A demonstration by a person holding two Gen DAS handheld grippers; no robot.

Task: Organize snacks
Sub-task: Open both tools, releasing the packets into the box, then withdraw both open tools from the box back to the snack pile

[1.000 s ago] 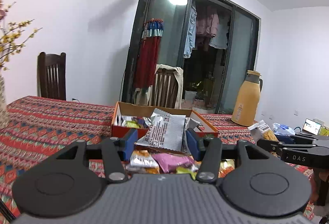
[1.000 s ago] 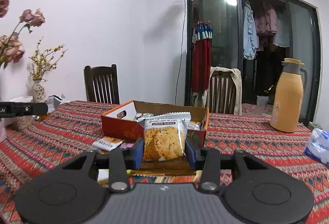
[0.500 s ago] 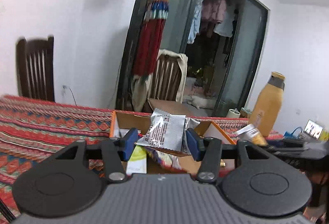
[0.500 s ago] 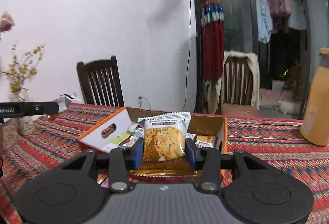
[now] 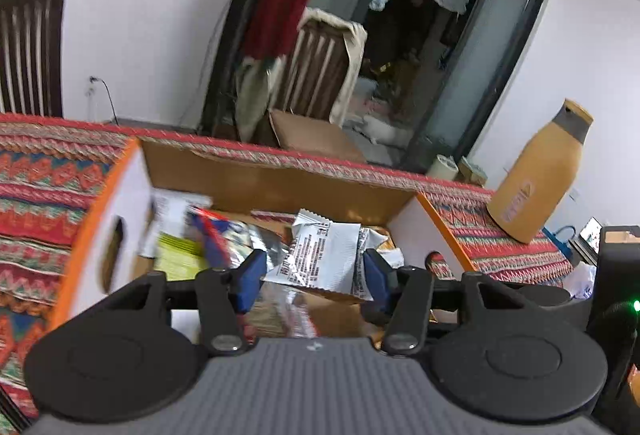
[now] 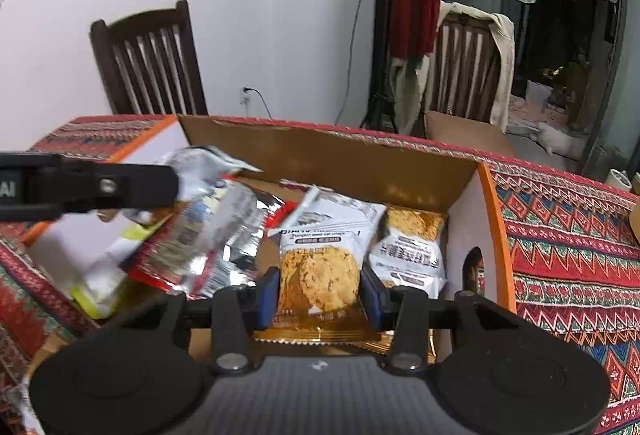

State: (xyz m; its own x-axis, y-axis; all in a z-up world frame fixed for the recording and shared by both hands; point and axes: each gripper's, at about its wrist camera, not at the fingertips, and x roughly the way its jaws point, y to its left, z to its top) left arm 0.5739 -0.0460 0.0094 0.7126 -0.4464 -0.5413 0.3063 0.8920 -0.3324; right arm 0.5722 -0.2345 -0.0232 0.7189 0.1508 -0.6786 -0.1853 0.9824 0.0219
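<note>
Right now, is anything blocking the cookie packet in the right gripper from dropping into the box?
Nothing visible. The right gripper holds the cookie packet over the open cardboard box, above packets already lying inside.

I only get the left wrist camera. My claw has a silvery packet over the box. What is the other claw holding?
Observer: The right claw is shut on a cookie packet, white on top with a golden cookie pictured.
Operator: Is it over the box too?
Observer: Yes, above the right end of the orange box, just in front of a similar packet lying inside.
Operator: Are our packets bumping?
Observer: No. In the right wrist view your silvery packet hangs over the box's left half, apart from the cookie packet.
</note>
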